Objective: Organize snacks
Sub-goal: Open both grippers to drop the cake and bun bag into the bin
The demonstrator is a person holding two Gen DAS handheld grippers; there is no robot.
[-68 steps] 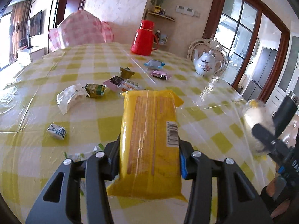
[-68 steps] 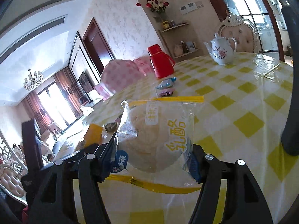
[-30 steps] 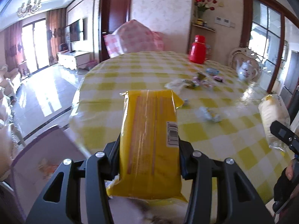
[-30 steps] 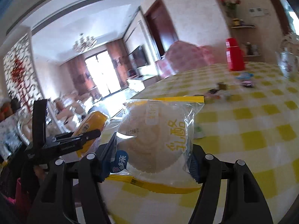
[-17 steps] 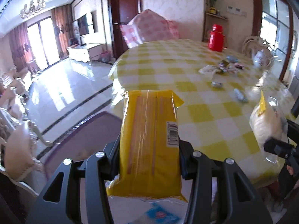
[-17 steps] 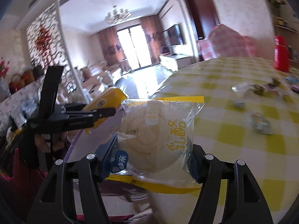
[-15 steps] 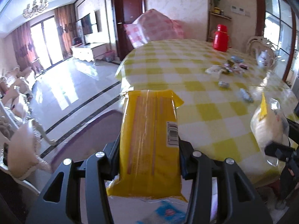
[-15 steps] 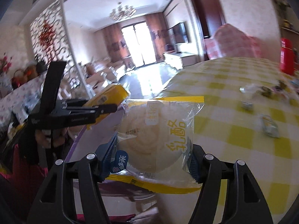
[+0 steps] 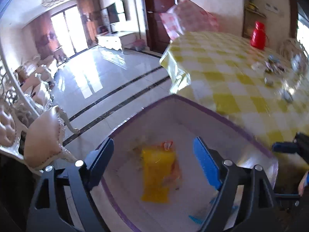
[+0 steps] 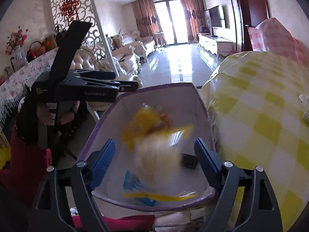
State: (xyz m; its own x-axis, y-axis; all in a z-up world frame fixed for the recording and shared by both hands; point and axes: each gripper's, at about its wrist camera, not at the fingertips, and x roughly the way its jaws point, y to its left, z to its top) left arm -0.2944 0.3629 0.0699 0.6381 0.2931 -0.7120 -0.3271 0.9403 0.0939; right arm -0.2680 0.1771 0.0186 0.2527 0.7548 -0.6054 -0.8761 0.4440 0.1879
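Both grippers, left (image 9: 152, 159) & right (image 10: 154, 157), fingers now spread, are dropping yellow pack (image 9: 157, 176) + pastry (image 10: 158, 155) into bin (image 10: 108, 114); more snacks are waiting on surface (image 9: 231, 73).

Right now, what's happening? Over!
Both grippers open over the bin. Yellow pack inside; bun dropping in, blurred. Nothing in the way.

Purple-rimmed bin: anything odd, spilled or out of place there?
Nothing spilled: the yellow packet and the bun packet, blurred, sit within the bin, under the open left gripper and right gripper.
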